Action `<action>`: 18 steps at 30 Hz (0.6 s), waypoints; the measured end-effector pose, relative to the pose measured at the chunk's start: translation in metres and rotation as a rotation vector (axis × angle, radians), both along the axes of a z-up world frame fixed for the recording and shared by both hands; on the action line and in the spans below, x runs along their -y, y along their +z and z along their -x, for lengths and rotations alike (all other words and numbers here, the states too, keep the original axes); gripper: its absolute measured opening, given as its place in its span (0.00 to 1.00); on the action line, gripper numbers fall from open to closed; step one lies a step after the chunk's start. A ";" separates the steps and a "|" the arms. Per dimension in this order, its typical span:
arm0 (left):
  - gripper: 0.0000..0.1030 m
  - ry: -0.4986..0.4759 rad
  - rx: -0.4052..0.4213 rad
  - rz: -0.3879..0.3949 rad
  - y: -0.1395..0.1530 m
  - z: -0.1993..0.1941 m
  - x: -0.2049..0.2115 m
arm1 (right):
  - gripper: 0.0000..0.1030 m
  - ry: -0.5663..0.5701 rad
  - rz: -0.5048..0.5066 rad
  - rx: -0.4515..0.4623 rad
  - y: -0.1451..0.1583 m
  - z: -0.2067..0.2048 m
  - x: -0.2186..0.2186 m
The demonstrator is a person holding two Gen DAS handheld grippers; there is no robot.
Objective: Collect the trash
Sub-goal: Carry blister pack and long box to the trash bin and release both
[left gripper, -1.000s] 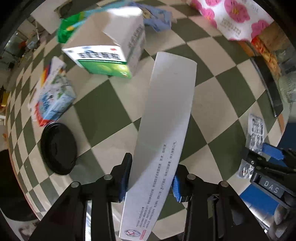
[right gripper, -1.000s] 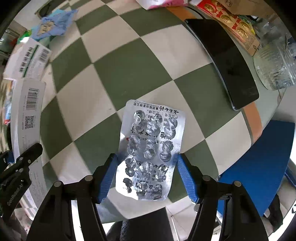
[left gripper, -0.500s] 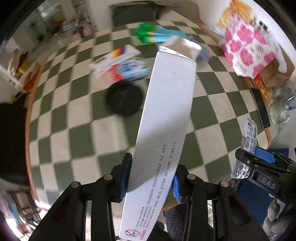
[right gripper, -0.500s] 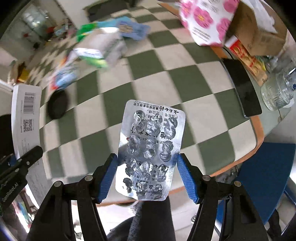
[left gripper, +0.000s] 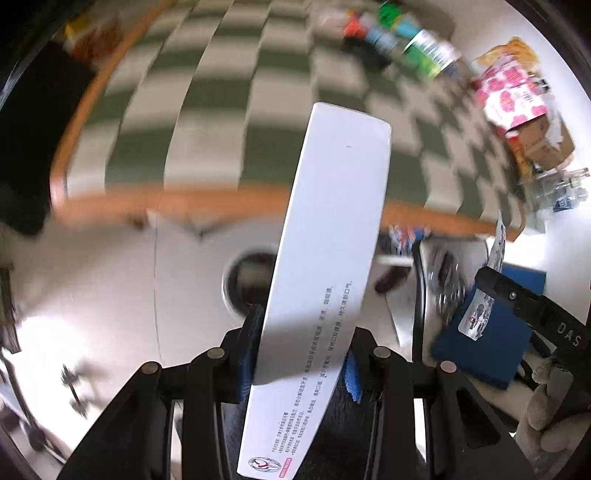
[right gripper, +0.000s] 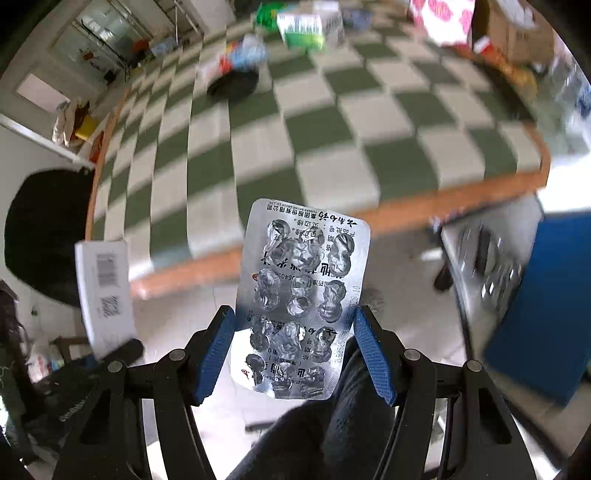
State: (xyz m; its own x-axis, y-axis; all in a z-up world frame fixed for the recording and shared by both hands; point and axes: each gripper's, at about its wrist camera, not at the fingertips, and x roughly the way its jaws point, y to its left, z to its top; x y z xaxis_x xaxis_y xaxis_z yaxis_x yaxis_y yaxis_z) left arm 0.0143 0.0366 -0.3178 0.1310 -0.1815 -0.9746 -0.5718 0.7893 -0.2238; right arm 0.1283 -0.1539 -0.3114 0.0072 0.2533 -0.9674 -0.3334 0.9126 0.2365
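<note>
My left gripper point(left gripper: 301, 349) is shut on a long white carton point(left gripper: 332, 240) with small print, held out past the table's orange edge. The carton also shows in the right wrist view point(right gripper: 103, 284), barcode side up. My right gripper point(right gripper: 295, 350) is shut on an empty silver blister pack point(right gripper: 306, 291), held upright off the table. The blister pack shows edge-on in the left wrist view point(left gripper: 495, 254). More trash lies far back on the checkered table: a green and white box point(right gripper: 306, 26), a blue and red packet point(right gripper: 243, 55) and a black lid point(right gripper: 234, 86).
The green and white checkered table point(right gripper: 332, 122) has an orange rim point(left gripper: 166, 201). A round bin opening point(left gripper: 251, 280) shows on the floor below the carton. A blue box point(right gripper: 546, 295) stands at the right. A floral bag point(left gripper: 509, 96) and cardboard box point(left gripper: 539, 144) sit at the table's far right.
Both grippers have pulled back from over the table to beyond its front edge, still holding the carton and the blister pack. The floor and a bin have come into view.
</note>
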 end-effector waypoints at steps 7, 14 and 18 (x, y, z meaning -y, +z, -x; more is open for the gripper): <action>0.34 0.118 -0.127 0.229 -0.143 0.036 -0.001 | 0.66 0.013 0.075 -0.160 -0.112 0.058 0.017; 0.35 0.154 -0.210 0.359 -0.321 0.012 -0.007 | 0.66 0.006 0.125 -0.246 -0.270 0.063 0.021; 0.48 0.155 -0.243 0.380 -0.393 0.004 -0.012 | 0.66 0.027 0.122 -0.266 -0.347 0.058 0.011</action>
